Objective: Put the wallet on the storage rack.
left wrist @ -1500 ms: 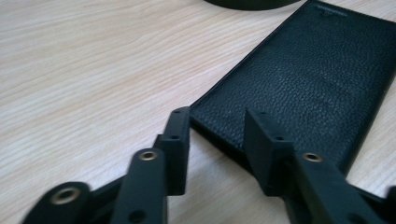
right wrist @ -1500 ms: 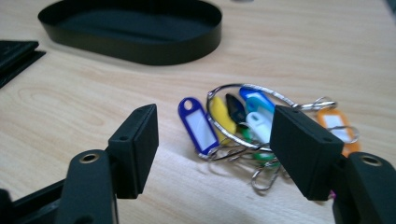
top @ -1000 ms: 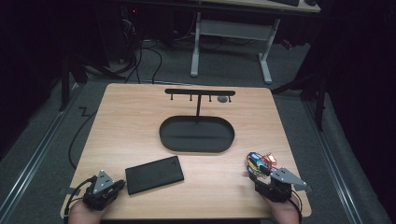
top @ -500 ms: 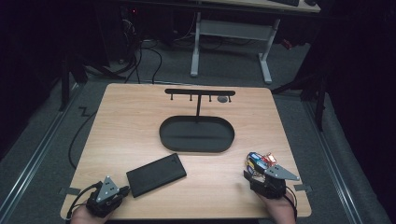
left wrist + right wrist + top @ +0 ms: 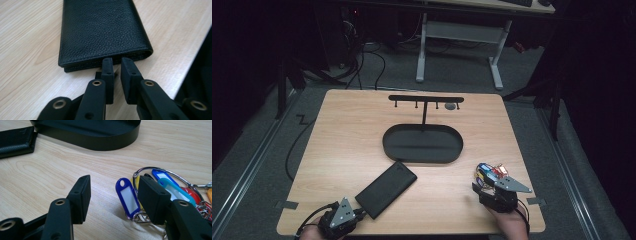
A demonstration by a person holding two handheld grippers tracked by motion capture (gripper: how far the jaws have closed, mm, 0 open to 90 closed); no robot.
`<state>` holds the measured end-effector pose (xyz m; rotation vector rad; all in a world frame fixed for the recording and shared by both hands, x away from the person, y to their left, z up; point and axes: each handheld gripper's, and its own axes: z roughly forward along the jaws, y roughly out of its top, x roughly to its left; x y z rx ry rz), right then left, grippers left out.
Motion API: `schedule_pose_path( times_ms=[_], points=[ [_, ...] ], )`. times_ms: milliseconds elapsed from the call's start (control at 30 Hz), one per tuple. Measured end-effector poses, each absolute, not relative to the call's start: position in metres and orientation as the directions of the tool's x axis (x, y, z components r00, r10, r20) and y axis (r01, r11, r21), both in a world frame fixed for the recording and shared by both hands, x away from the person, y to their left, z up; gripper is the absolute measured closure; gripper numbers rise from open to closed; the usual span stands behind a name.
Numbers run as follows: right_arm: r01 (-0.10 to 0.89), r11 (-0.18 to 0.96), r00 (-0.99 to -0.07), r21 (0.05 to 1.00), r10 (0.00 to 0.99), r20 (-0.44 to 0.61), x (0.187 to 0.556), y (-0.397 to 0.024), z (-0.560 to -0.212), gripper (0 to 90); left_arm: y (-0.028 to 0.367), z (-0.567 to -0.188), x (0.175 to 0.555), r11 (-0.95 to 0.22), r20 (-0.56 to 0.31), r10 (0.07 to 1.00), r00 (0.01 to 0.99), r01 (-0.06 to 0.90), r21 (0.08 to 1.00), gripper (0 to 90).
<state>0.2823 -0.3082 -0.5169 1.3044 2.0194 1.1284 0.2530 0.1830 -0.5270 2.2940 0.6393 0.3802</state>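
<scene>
Black pebbled leather marks the wallet [image 5: 102, 32], which lies flat on the pale wooden worktop [image 5: 347, 145] near its front edge, set at a slant just in front of the oval tray [image 5: 422, 144]. In the left gripper view the left claw [image 5: 117, 61] has its tips right at the wallet's near short edge, the folded side; the jaws stand nearly clenched with a slim gap between them, have just been opening a little, and nothing sits between them. From the high view that claw [image 5: 362, 212] is at the wallet's near corner.

On the right, the right claw [image 5: 113, 186] is released, jaws wide apart, resting low over the worktop. A blue key tag [image 5: 127, 196] of the bunch of keys [image 5: 491, 171] stands between the jaws without being pressed. Behind the tray a black hanger stand [image 5: 426, 99] rises.
</scene>
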Motion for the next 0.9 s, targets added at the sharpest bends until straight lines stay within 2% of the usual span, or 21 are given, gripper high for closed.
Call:
schedule_pose_path(
  times_ms=[167, 333, 667, 833, 900],
  points=[
    [0.504, 0.205, -0.430, 0.839, 0.902, 0.037, 0.282, -0.308, -0.517, 44.8, 0.183, -0.525, 0.252, -0.636, 0.100, 0.542, 0.834, 0.330, 0.698, 78.8],
    [0.506, 0.202, -0.428, 0.838, 0.903, 0.041, 0.283, -0.308, -0.517, 44.7, 0.194, -0.516, 0.251, -0.594, 0.104, 0.584, 0.805, 0.336, 0.731, 78.2],
    [0.508, 0.194, -0.414, 0.839, 0.909, 0.041, 0.280, -0.312, -0.517, 44.7, 0.189, -0.510, 0.254, -0.584, 0.139, 0.618, 0.773, 0.334, 0.740, 72.3],
    [0.507, 0.190, -0.403, 0.841, 0.915, 0.036, 0.276, -0.316, -0.517, 44.7, 0.180, -0.507, 0.255, -0.602, 0.165, 0.600, 0.783, 0.306, 0.738, 69.2],
    [0.509, 0.186, -0.393, 0.841, 0.919, 0.035, 0.273, -0.319, -0.518, 44.7, 0.172, -0.505, 0.255, -0.618, 0.187, 0.585, 0.789, 0.285, 0.733, 65.1]
  ],
)
